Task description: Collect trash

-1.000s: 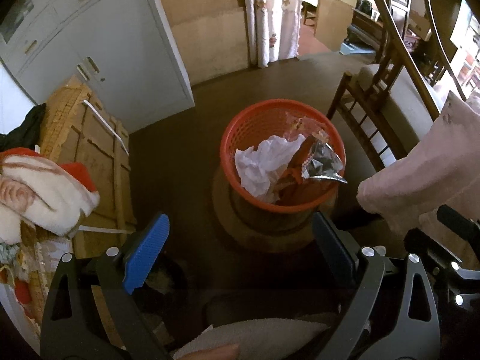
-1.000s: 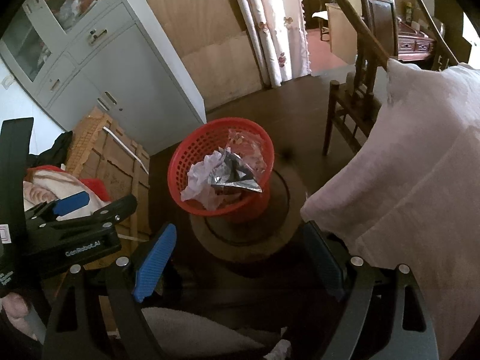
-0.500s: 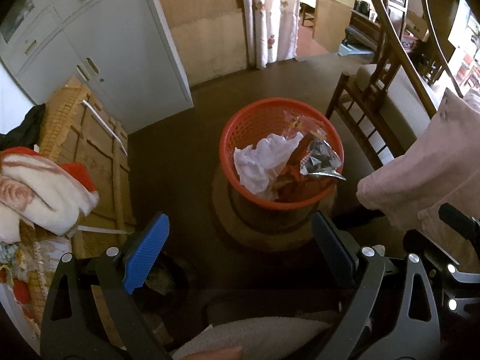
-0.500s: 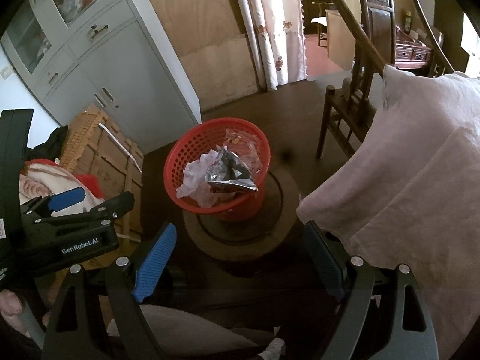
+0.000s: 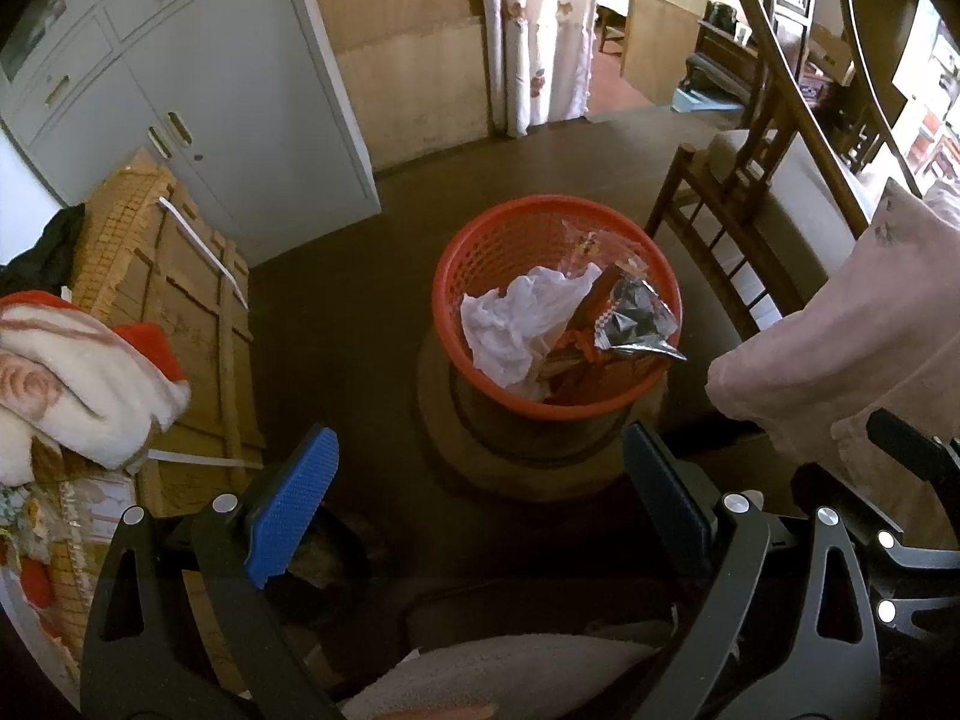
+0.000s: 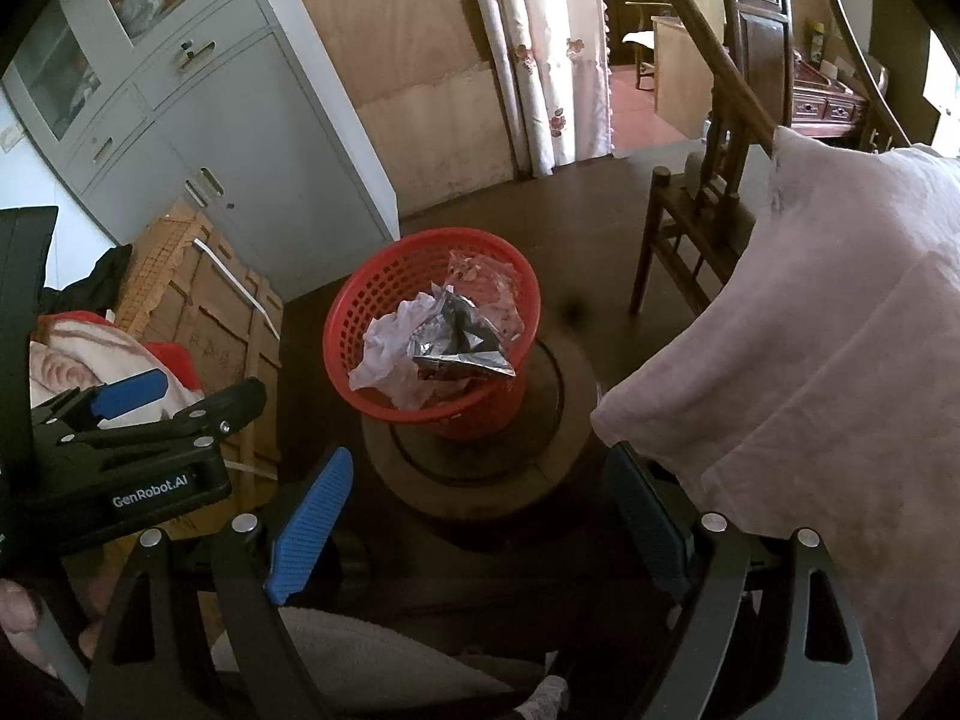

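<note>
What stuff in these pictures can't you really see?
- Bottom of the red basket: both views, buried under the white paper and the silver wrapper.
- Chair seat: right wrist view, covered by the pink cloth.
- What sits behind the cabinet glass: right wrist view, blurred and cut off by the edge.
- Floor right under the left gripper and right gripper: too dark.

Very little is changing. In the view from my right gripper [image 6: 480, 504], the red basket [image 6: 360, 324] is sitting slightly lower and further left than a second ago, and my left gripper [image 6: 192, 393] is showing a little higher at the left edge. In the left wrist view, the scene is barely shifting.
</note>
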A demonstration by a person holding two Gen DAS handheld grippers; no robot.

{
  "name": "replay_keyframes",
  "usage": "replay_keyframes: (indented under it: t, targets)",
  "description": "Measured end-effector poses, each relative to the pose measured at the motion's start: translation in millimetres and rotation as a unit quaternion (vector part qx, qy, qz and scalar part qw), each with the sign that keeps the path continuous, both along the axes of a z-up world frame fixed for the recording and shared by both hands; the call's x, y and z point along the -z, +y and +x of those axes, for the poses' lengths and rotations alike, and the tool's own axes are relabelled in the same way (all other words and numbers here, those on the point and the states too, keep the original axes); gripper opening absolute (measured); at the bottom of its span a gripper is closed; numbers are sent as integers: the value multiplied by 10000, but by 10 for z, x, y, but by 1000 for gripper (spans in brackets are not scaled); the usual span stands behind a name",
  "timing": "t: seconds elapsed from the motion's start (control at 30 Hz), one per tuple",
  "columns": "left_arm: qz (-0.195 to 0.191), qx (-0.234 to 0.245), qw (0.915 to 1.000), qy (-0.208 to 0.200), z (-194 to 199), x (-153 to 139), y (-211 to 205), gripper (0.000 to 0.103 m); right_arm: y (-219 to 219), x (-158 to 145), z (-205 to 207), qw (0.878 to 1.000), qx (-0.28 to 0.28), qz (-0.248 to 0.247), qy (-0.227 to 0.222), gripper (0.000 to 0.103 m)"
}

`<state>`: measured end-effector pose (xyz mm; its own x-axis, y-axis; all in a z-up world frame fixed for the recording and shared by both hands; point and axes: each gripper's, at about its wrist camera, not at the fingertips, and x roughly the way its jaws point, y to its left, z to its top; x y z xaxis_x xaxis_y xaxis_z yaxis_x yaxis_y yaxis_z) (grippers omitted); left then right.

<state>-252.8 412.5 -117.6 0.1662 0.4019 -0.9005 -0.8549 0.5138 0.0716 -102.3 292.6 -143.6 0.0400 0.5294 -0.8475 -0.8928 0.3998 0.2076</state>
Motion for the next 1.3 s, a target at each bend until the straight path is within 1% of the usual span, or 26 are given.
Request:
replay_keyframes:
  t: [1.3]
  targets:
    - [-65, 65, 9999, -46, 25, 28, -53, 92, -32, 31, 7, 10000, 0, -65, 6, 86]
